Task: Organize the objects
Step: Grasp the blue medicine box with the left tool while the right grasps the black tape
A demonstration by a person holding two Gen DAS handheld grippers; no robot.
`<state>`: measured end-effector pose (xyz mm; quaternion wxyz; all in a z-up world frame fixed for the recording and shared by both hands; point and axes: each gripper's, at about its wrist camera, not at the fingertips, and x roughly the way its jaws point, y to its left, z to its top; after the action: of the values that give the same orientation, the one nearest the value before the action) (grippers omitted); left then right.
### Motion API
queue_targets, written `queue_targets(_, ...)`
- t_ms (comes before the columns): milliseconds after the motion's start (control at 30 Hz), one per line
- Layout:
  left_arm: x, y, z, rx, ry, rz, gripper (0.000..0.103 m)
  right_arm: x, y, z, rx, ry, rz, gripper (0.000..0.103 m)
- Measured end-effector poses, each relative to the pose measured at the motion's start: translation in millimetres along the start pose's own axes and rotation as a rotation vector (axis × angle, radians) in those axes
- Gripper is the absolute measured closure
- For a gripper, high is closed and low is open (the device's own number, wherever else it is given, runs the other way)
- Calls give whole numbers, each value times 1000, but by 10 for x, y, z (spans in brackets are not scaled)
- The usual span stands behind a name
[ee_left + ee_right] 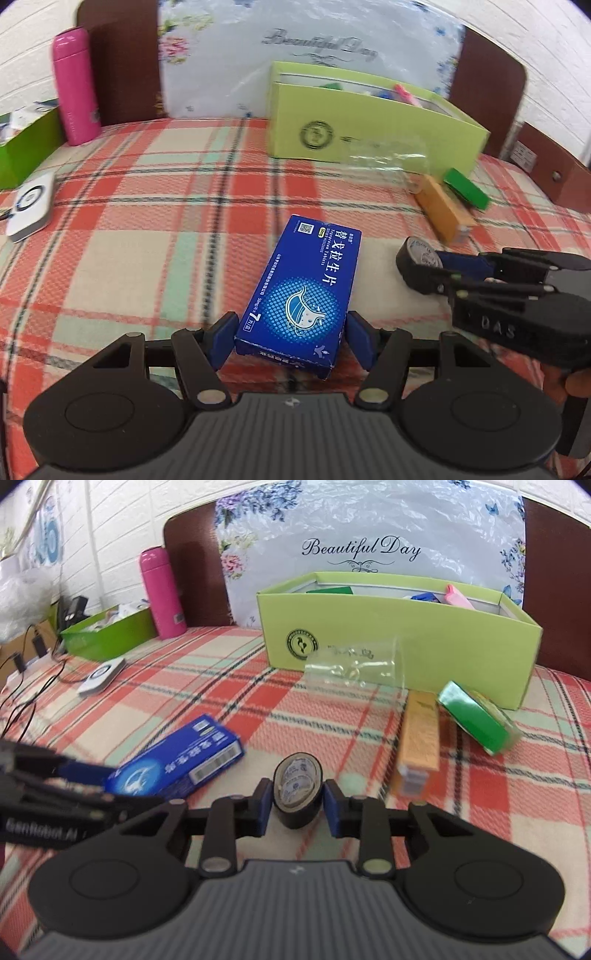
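Note:
A blue medicine box (303,291) sticks forward from my left gripper (288,339), whose blue pads press its two long sides at the near end. In the right wrist view the same blue box (177,764) is tilted over the plaid cloth (184,686). A black roll of tape (298,794) stands on edge between the pads of my right gripper (297,806), which touch both of its flat sides. The left wrist view shows that right gripper (436,269) at the right, with the tape roll (417,266) at its tip.
An open lime-green box (406,646) with items inside stands at the back. In front of it lie a clear plastic cup (354,664), an orange box (419,734) and a green box (476,716). At the left are a pink bottle (162,590), a green tray (107,631), a white device (103,675) and cables (22,686).

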<state>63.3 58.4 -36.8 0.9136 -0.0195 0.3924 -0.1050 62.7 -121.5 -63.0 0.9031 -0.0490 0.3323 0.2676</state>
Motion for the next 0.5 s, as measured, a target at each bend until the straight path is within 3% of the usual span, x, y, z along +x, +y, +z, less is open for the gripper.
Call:
queue_targets(167,-5,-442,-37,109,22,-83,37,-457,-174,-272,-11,12,-36,74)
queue_targets(267,43,-640,-11,153,22,-69,35,-627,-243,-383,-25,14,-73,74)
queue_targets(500,217,-749,136,140,40,-23,30,-703,-380,-436,27,0,-72,69)
